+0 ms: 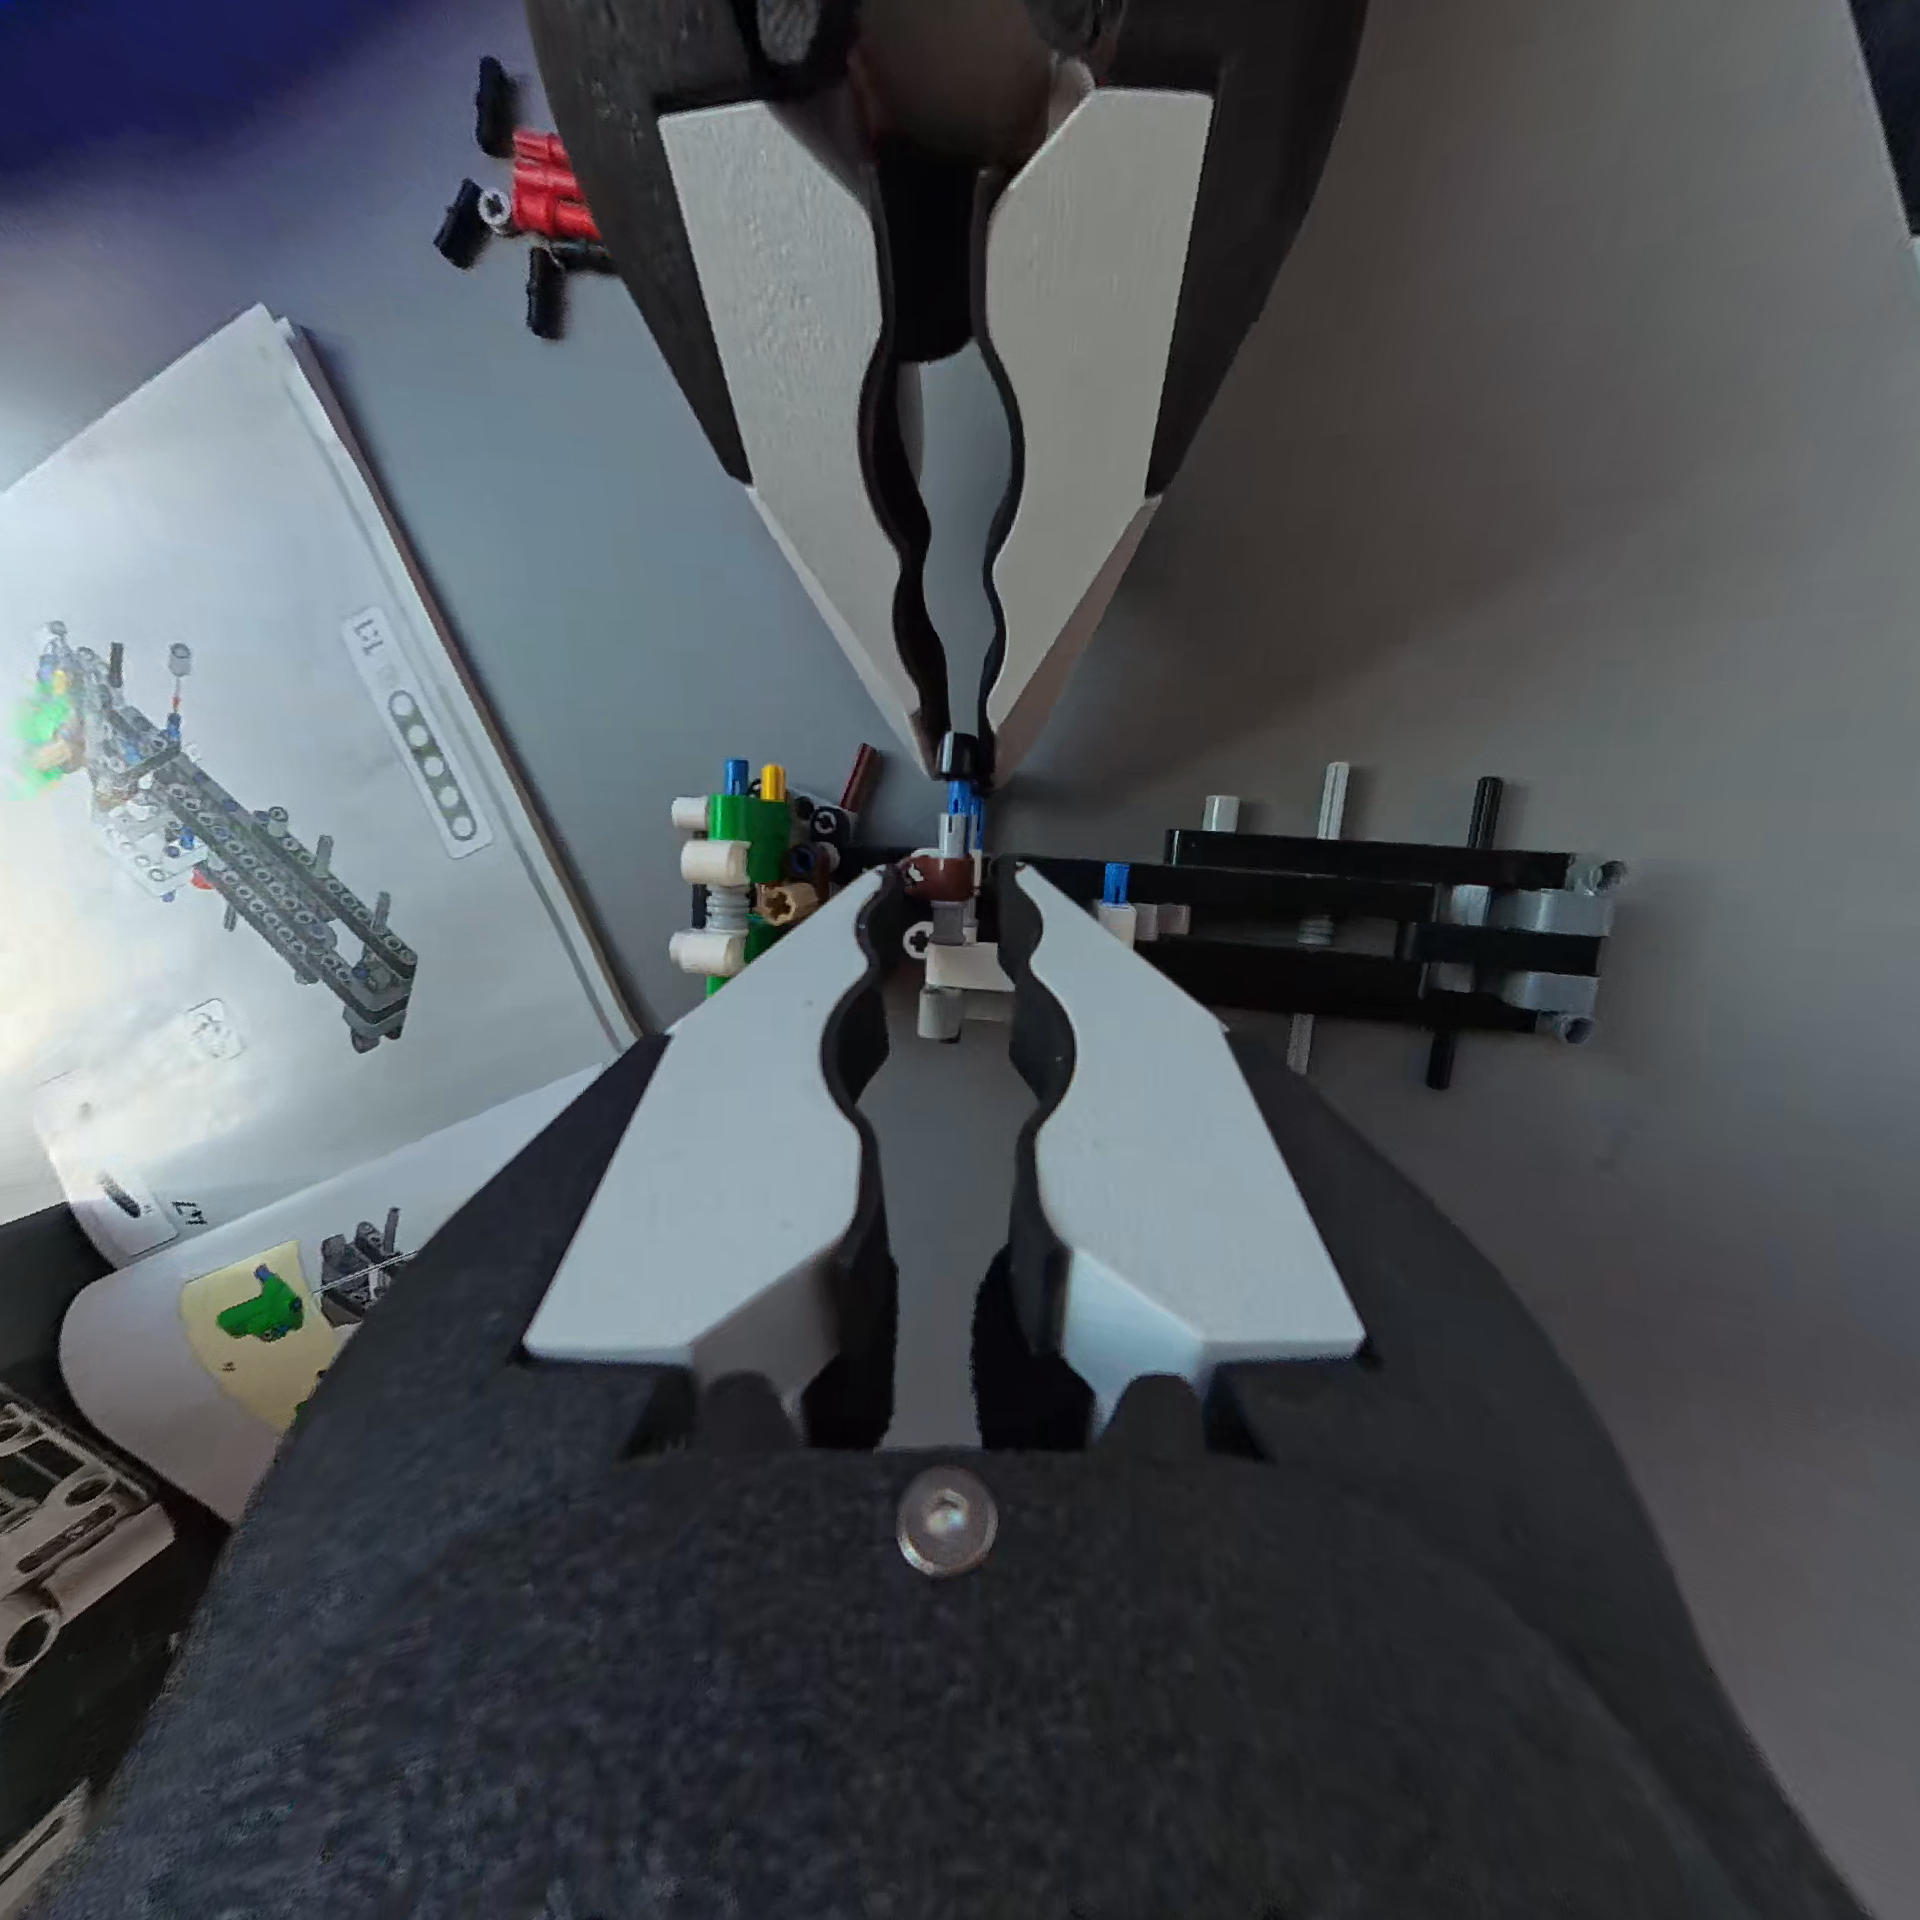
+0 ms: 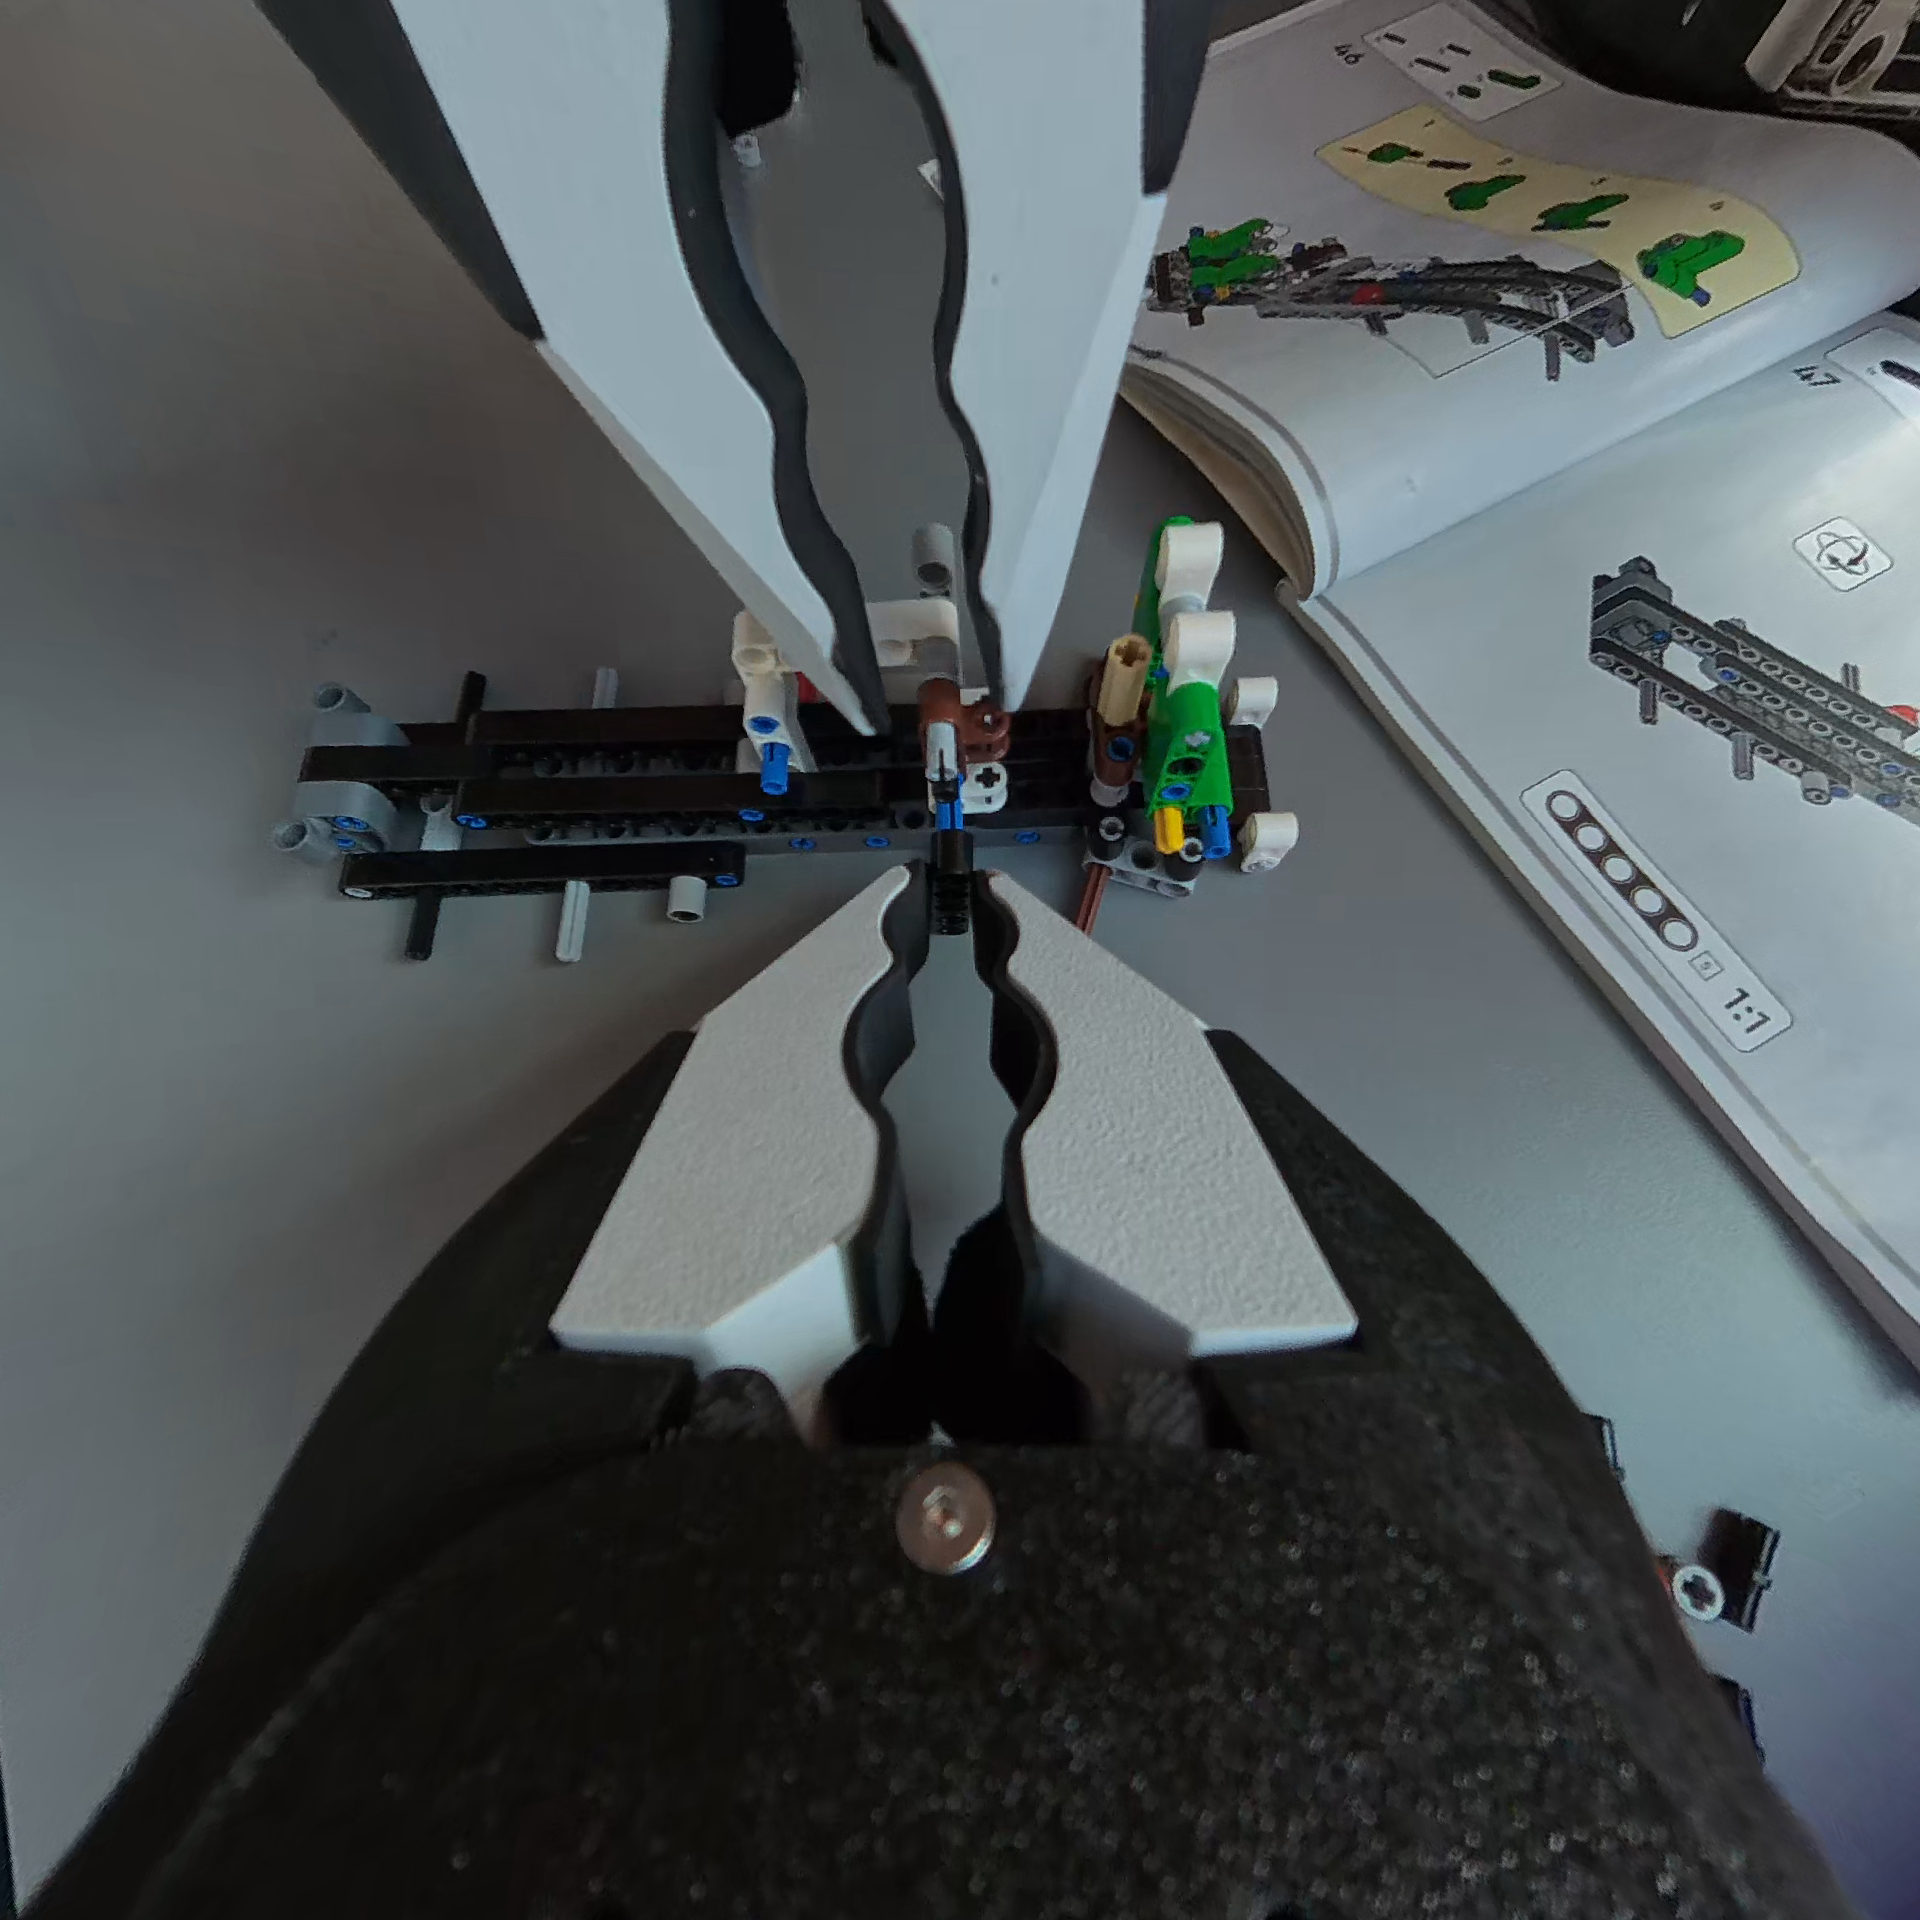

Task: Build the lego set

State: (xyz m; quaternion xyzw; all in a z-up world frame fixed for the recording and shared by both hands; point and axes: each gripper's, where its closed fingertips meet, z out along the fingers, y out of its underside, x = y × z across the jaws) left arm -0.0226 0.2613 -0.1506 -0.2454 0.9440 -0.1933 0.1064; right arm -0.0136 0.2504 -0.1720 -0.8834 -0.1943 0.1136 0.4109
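Right gripper was clamped on a small black pin, lined up with the blue stub on the lego assembly, which lay flat on the grey table beside the open instruction booklet. Left gripper was closed on the brown connector opposite, likely bracing the build against the push.

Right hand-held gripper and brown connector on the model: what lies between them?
A black pin in the right hand-held gripper, then a blue pin and grey piece before the brown connector. Right wrist view.
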